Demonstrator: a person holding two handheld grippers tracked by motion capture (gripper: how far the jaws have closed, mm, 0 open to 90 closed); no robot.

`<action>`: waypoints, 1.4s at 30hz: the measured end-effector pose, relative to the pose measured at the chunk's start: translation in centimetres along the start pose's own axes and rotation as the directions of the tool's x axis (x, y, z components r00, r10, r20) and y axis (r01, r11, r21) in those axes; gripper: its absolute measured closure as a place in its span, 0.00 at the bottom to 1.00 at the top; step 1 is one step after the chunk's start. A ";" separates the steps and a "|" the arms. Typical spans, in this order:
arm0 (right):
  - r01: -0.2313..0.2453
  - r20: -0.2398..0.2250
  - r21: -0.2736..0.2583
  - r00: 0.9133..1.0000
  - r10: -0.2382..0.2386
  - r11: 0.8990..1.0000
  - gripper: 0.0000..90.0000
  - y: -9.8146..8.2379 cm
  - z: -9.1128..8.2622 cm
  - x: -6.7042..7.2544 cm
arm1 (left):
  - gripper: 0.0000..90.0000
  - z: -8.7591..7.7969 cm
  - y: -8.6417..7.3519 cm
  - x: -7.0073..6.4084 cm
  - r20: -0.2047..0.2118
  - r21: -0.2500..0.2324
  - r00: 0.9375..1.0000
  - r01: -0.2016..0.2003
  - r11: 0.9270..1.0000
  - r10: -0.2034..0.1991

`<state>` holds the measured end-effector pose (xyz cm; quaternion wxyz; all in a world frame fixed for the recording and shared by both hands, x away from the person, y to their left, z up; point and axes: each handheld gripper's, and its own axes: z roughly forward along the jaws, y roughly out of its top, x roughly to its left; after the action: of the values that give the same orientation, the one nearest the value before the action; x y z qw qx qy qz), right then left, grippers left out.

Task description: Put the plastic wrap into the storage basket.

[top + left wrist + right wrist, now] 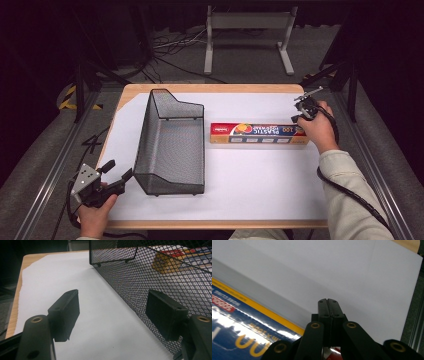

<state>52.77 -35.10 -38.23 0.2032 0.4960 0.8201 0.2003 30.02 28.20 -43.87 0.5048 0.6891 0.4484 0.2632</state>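
Needs the closed right hand-held gripper (304, 107), above the long blue-and-yellow cardboard box (258, 133) lying beside the black wire-mesh basket (170, 145), opened before straddling; left hand-held gripper (116, 175) open, empty.

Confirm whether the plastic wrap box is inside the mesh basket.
No, the plastic wrap box lies on the white sheet beside the mesh basket.
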 end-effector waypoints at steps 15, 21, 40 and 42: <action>-0.020 -0.056 0.167 0.998 0.030 0.986 1.00 -0.4 0.0 -0.3 | 0.31 0.1 0.1 -0.1 0.012 0.000 1.000 -0.003 1.000 0.003; -0.010 -0.115 0.188 0.993 0.032 0.982 1.00 -2.0 -1.4 0.3 | 0.31 0.4 0.3 -0.1 0.014 -0.007 1.000 0.002 1.000 -0.002; 0.132 -0.265 0.307 0.963 -0.048 0.942 1.00 -7.3 -4.6 5.3 | 0.31 1.1 0.9 0.0 0.013 -0.022 1.000 0.007 1.000 -0.007; 0.150 -0.283 0.310 0.957 -0.059 0.939 1.00 -7.7 -4.9 5.9 | 0.31 1.2 1.0 0.0 0.011 -0.024 1.000 0.010 1.000 -0.009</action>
<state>42.05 -33.74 -38.98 0.0148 0.4463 0.8873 0.1155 31.30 27.55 -43.37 0.5168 0.6824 0.4456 0.2622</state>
